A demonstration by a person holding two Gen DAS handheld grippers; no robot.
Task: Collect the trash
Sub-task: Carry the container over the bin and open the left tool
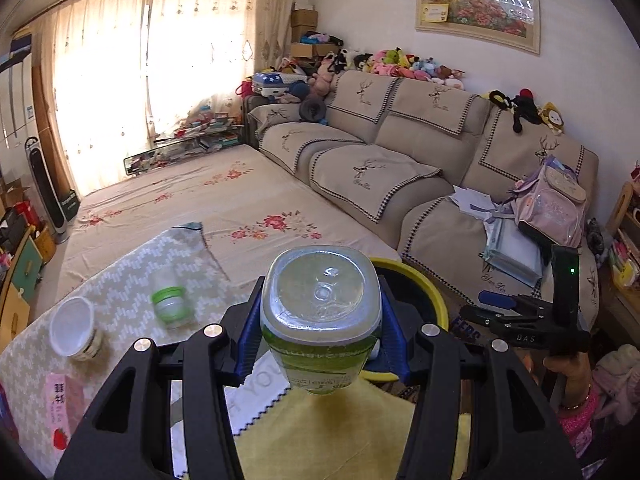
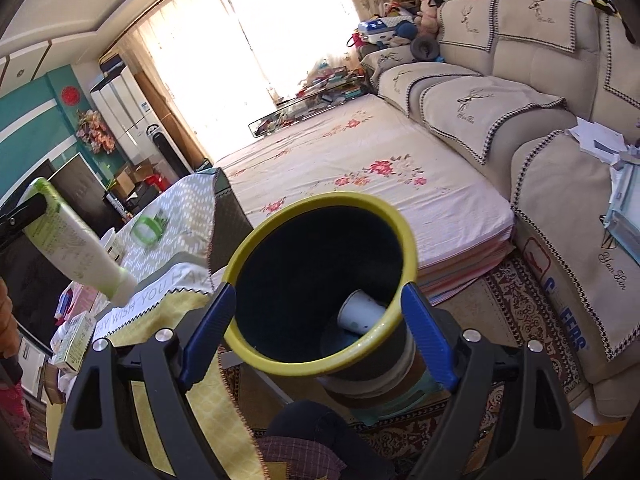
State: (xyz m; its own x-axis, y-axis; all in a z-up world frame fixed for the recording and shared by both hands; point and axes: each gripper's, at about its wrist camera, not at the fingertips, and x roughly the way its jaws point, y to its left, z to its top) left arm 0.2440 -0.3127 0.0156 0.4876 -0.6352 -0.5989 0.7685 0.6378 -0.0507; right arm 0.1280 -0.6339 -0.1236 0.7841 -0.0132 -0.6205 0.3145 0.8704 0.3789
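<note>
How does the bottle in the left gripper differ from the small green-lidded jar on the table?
The bottle is clamped in the left gripper, lifted off the table; the green-lidded jar lies on its side on the patterned tablecloth, untouched. The bottle is tall with a pale green label and a whitish cap; the jar is short and clear with a bright green lid. Both look like clear plastic and neither is in the yellow-rimmed bin yet.

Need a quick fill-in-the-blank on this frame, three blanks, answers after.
1. The left tongs grip a green-labelled ____.
2. The bin between the right tongs has a ____ rim.
3. Inside the bin lies a white ____.
4. The yogurt cup on the table stands ____.

Missing words: bottle; yellow; paper cup; upright
</note>
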